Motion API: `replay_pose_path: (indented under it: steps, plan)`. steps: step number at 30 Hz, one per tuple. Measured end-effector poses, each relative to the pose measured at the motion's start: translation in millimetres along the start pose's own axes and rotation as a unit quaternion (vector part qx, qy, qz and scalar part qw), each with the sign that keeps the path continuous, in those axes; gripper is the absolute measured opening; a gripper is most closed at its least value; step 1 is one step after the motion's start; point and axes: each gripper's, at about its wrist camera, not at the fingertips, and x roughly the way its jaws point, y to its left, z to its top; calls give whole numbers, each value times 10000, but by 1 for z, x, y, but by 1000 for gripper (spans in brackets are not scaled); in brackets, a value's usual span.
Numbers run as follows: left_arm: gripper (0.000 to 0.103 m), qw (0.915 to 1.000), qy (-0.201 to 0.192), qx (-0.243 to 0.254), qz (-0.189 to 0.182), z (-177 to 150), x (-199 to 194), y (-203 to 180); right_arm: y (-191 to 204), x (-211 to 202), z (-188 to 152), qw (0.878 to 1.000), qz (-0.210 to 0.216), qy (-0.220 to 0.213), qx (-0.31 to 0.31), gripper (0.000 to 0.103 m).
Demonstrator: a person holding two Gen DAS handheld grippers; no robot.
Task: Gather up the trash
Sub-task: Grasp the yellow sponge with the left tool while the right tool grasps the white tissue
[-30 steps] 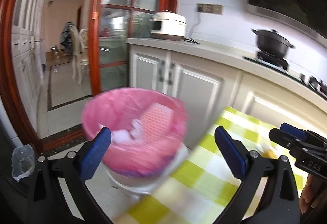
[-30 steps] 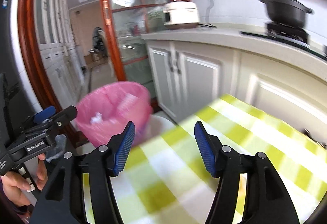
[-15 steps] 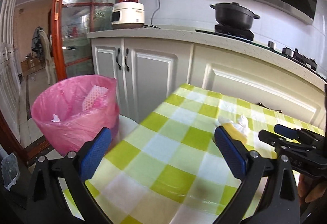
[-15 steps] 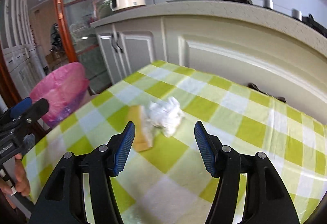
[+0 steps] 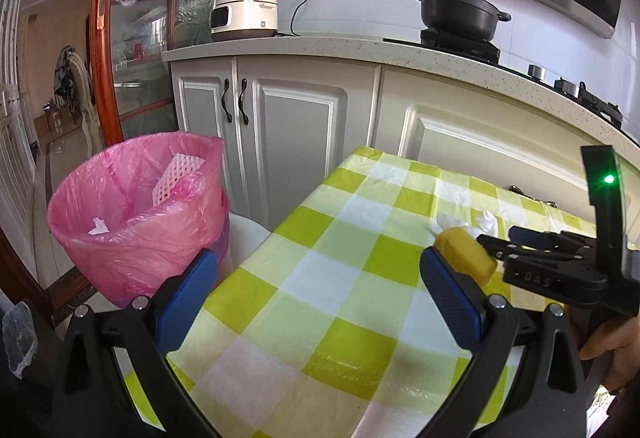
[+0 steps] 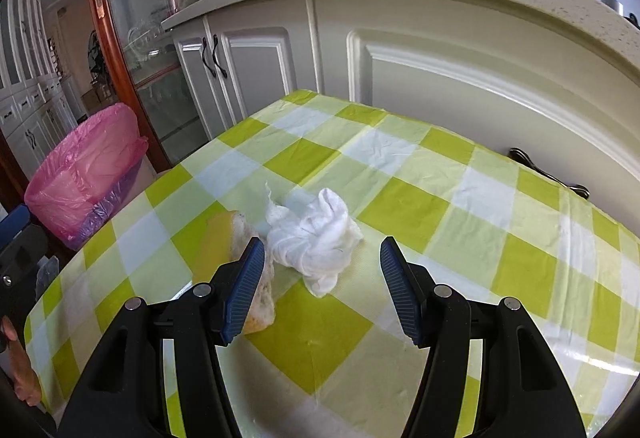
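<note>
Left wrist view
- Left hand-held gripper: released, jaws spread wide, nothing between them, above the near left part of the bench.
- Bin with pink bag: on the floor left of the bench; white scraps inside.
- Yellow sponge: on the bench, just beyond the right finger, partly hidden.
- White tissue: behind the sponge, mostly hidden.
- Right hand-held gripper: at the sponge, seen side-on.

Right wrist view
- Right hand-held gripper: released, jaws apart, straddling the tissue.
- White tissue: crumpled, mid-bench, no clear long axis.
- Yellow sponge: touching the tissue's left side; long axis running away from the camera; near end behind the left finger.
- Bin with pink bag: far left, beyond the bench edge.
</note>
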Motion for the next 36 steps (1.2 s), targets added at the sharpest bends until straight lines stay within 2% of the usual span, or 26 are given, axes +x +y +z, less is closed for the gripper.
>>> replay_pose_path:
  steps: [6,9,13,17,24,28,36]
  plan:
    - [98,9999,-43,-101,-43,6,3,4,4,20,7,9998,81,180,57,57]
    - [98,10000,-1,-42,-32,7,6,0,6,17,5,9997,152,170,29,41]
    - [98,9999,19,51,-104,9,9,-12,3,0,-2,9999,85,-35,-43,30]
    - [98,9997,66,179,-178,8,10,-33,-13,-28,-10,9993,19,-309,199,29]
    - [98,9981,311,344,-404,4,24,-83,-47,-71,-27,9970,-59,-538,545,29]
    - [97,9962,388,508,-589,2,28,-115,-61,-82,-39,9966,-159,-491,639,29]
    - [97,9918,527,846,-795,-6,41,-162,-112,-111,-62,9905,-437,-576,1172,29]
